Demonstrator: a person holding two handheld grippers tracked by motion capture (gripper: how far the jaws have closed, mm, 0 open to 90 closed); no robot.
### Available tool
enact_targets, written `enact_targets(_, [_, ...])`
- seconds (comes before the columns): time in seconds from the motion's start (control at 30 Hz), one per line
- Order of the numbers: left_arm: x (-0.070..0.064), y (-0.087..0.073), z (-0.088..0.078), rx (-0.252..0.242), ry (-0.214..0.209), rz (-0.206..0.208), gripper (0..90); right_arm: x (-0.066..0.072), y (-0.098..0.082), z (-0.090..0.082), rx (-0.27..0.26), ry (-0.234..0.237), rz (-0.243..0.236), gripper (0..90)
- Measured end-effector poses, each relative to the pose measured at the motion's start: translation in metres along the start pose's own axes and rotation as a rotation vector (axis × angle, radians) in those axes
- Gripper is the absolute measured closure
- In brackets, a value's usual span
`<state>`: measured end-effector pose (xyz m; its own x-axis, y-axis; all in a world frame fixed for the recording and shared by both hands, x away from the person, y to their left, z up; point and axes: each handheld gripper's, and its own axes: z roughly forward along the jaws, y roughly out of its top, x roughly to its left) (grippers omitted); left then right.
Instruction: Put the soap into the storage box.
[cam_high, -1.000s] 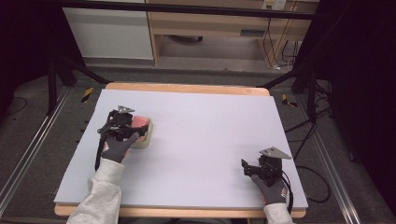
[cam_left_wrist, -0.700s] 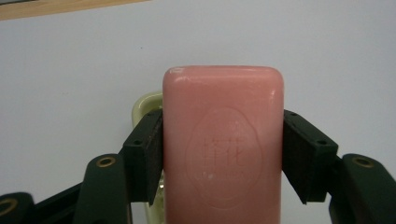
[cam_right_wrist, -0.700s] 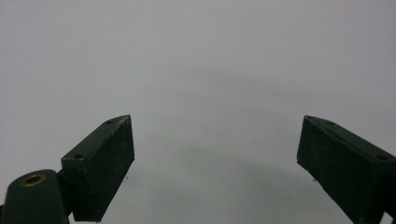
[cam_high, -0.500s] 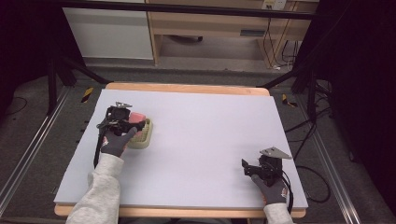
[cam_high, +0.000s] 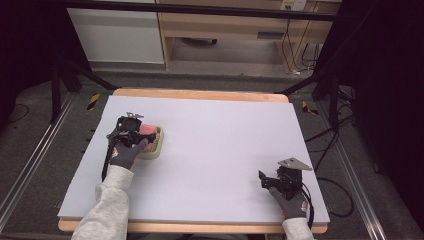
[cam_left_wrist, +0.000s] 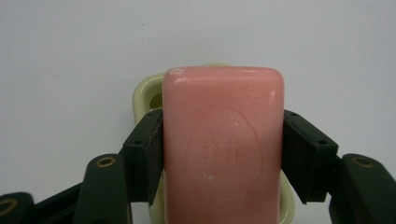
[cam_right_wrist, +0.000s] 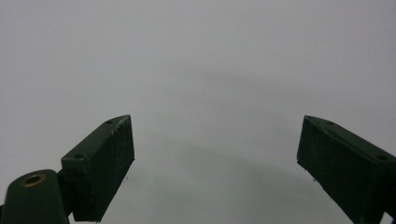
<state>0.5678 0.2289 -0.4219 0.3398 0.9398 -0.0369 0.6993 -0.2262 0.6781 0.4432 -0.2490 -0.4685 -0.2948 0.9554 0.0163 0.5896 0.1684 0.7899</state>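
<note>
1. High view: I see the left tongs (cam_high: 134, 131) at the left side of the white surface (cam_high: 215, 150), held in a gloved left hand (cam_high: 126, 152) with a grey sleeve (cam_high: 107, 210) behind it.
2. In the left gripper view my left tongs (cam_left_wrist: 223, 156) are clamped on a pink bar of soap (cam_left_wrist: 223, 144); each black jaw presses flat against one long side of the bar.
3. The soap has rounded corners and an oval stamp pressed into its upper face; I cannot read the characters inside it.
4. A pale yellow soap dish (cam_left_wrist: 145, 93) sits directly beneath the bar, its rim showing past the soap's far left corner. From these pictures I cannot tell whether the soap touches the dish or hangs just above it.
5. From above, the dish (cam_high: 154, 147) lies on the surface just beside the left hand, with the pink soap (cam_high: 147, 129) over it.
6. The right tongs (cam_high: 270, 179) rest near the front right corner of the surface, well apart from the soap, held in the gloved right hand (cam_high: 292, 202).
7. In the right gripper view the right tongs (cam_right_wrist: 215, 154) stand wide apart, with bare white surface between the jaws.
</note>
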Motion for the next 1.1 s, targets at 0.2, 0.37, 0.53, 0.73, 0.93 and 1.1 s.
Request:
enact_targets(0.2, [0.001, -0.003, 0.004, 0.011, -0.001, -0.006, 37.2, 0.000, 0.000, 0.000, -0.001, -0.006, -0.002, 11.3])
enact_targets(0.37, [-0.002, -0.004, 0.008, 0.027, 0.000, 0.002, 37.2, 0.000, 0.000, 0.000, 0.000, 0.002, -0.005, 11.3])
enact_targets(0.53, [-0.003, -0.005, 0.011, 0.028, 0.002, 0.002, 37.2, 0.000, 0.000, 0.000, 0.000, 0.002, -0.004, 11.3])
enact_targets(0.73, [-0.003, -0.005, 0.013, 0.017, 0.013, 0.002, 37.1, 0.001, 0.000, 0.000, 0.003, 0.000, -0.009, 11.3])
enact_targets(0.93, [-0.002, -0.007, 0.017, 0.010, 0.018, 0.002, 37.1, 0.000, 0.000, 0.000, 0.003, -0.001, -0.010, 11.1])
enact_targets(1.1, [-0.002, -0.007, 0.019, 0.009, 0.020, 0.004, 37.0, 0.000, 0.000, 0.000, 0.003, -0.001, -0.009, 11.2])
